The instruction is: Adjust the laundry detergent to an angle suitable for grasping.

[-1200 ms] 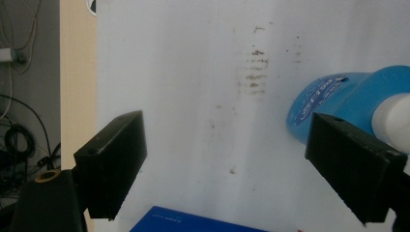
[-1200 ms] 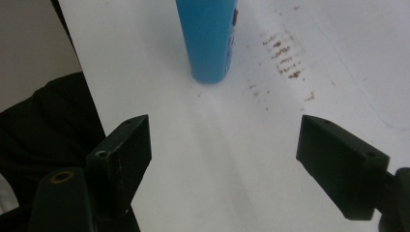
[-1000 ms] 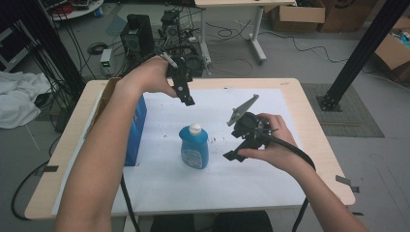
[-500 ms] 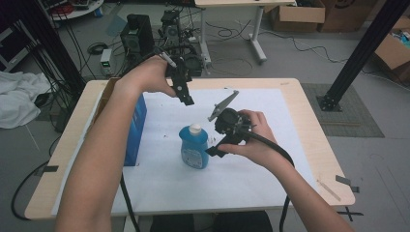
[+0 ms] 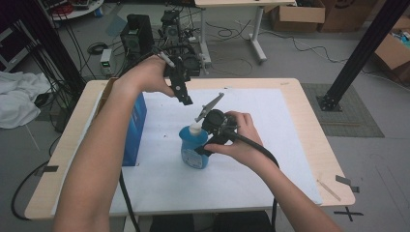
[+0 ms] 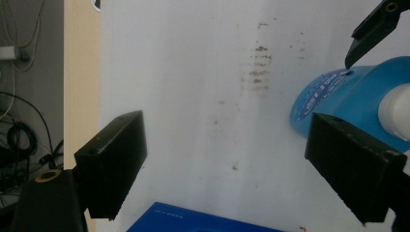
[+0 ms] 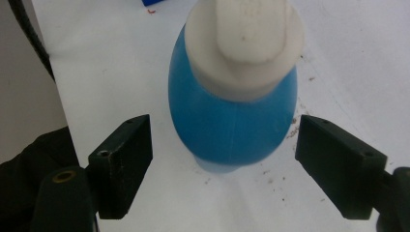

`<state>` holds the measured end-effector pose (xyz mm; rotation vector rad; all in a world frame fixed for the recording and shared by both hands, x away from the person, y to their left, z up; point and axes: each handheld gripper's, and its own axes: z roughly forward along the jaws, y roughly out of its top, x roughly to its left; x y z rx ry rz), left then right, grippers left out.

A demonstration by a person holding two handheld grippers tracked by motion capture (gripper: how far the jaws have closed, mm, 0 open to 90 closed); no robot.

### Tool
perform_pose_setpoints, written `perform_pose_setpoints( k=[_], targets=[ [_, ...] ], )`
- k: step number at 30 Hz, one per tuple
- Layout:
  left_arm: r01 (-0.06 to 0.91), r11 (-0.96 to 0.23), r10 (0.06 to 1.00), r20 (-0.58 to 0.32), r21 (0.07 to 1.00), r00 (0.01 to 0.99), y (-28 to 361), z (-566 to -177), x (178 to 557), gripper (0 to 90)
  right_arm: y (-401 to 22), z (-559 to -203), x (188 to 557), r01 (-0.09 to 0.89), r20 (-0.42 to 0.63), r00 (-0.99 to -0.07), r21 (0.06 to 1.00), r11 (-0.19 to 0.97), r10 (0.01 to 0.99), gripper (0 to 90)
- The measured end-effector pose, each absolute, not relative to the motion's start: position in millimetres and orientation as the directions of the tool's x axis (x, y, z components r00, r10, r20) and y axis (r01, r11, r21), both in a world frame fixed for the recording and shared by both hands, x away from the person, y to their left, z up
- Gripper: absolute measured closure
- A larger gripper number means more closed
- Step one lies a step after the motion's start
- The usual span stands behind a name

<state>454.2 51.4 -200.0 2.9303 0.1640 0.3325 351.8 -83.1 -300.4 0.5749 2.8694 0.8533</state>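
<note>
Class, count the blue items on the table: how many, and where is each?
2: a blue bottle standing mid-table beside the right gripper, and a blue box near the table's left edge.

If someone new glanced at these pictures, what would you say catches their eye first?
Most likely the blue bottle with its white cap, upright in the middle of the white sheet, with the right gripper open on either side of it, not touching. Next, the left gripper, held open above the sheet behind the bottle, and the blue box at the sheet's left edge.
</note>
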Motion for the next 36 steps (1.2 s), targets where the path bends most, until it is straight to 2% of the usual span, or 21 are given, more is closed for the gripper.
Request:
perform_pose_setpoints(
  k=[20,25,27,36],
  targets=[
    [0.085,-0.979,0.126,0.219,0.188,0.968,53.6,-201.3,454.4,15.6,-61.9,-322.9,357.1,0.324,0.016,-0.924,0.56,0.763,0.381,30.1],
    [0.086,-0.98,0.125,0.219,0.182,0.968,53.7,-201.3,453.9,15.6,-59.8,-326.8,357.6,0.322,-0.002,-0.922,0.551,0.77,0.386,36.3],
    [0.086,-0.978,0.127,0.217,0.188,0.968,53.9,-201.5,454.1,15.6,-61.0,-328.4,358.7,0.322,-0.01,-0.919,0.56,0.764,0.394,41.5],
    [0.09,-0.98,0.128,0.214,0.18,0.968,55.2,-202.8,455.3,15.6,-62.0,-329.1,359.1,0.318,-0.008,-0.921,0.567,0.76,0.39,42.2]
  ],
)
